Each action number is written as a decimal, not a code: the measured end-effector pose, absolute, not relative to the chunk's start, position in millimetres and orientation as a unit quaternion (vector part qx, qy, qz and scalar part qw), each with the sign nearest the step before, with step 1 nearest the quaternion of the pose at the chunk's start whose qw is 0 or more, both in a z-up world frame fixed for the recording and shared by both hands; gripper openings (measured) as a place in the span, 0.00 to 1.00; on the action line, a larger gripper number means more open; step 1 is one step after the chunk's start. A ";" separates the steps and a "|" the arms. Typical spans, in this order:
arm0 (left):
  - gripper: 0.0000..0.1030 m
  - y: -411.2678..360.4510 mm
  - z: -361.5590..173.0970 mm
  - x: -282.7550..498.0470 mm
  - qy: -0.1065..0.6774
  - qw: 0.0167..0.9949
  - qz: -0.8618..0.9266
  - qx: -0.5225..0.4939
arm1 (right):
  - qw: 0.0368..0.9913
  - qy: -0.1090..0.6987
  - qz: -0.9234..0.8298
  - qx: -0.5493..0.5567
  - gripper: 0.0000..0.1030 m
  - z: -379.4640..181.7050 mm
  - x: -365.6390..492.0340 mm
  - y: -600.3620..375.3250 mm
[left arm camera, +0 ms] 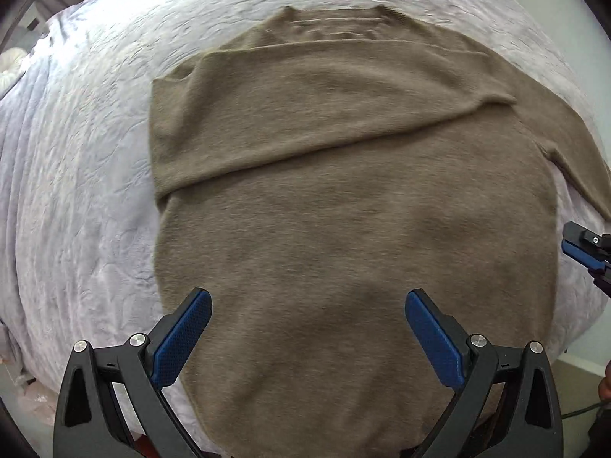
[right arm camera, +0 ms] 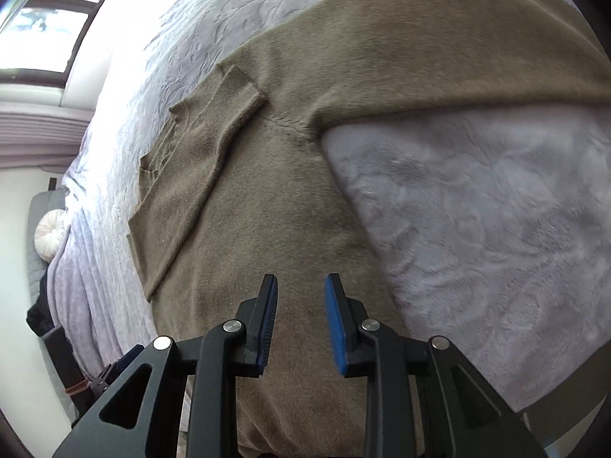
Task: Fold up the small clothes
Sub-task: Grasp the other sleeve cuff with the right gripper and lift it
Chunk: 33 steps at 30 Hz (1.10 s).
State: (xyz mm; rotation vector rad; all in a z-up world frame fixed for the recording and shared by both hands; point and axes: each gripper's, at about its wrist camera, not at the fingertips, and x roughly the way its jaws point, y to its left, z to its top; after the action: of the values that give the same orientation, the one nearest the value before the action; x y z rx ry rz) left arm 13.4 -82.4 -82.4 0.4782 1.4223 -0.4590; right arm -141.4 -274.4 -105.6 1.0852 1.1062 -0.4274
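Bed: covered by a pale lilac embossed bedspread [left arm camera: 88, 160], which carries the whole work area.

Garment: one olive-brown knit sweater [left arm camera: 343, 198] lies flat on the bedspread, neckline at the far end, hem toward the grippers. One sleeve [left arm camera: 305, 114] is folded across the chest. The other sleeve [right arm camera: 458, 61] lies out sideways on the bedspread.

Left gripper [left arm camera: 308, 301]: positioned above the lower body of the sweater, jaws spread wide, nothing between the blue pads. No contact with the fabric is visible.

Right gripper [right arm camera: 301, 286]: positioned over the sweater's lower body near its side edge, with the outstretched sleeve beyond it. Jaws parted by a narrow gap, nothing gripped. In the left wrist view, it shows at the frame's right edge, just beside the garment's side.

Small round white cushion [right arm camera: 51, 234]: at the bed's far side.
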 end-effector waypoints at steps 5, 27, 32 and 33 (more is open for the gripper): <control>0.99 -109.9 -72.2 2.4 0.631 0.706 -0.221 0.233 | 0.686 0.469 -0.210 0.515 0.28 -108.6 -168.8 -293.4; 0.99 -192.8 -75.8 -4.2 0.618 0.691 -0.268 0.261 | 0.672 0.218 -0.309 0.637 0.45 -129.0 -269.1 -440.2; 0.99 -207.9 -74.9 -0.8 0.607 0.698 -0.276 0.262 | 0.687 0.192 -0.292 0.637 0.47 -125.9 -256.4 -451.3; 0.99 -209.8 -75.2 1.2 0.609 0.697 -0.278 0.259 | 0.688 0.185 -0.291 0.638 0.47 -124.8 -255.6 -451.9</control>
State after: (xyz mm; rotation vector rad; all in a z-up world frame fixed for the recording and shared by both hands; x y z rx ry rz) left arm 1.2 -209.8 -75.2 0.5766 1.3578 -0.6197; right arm -255.6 -451.9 -124.8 1.4290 0.4150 -0.6510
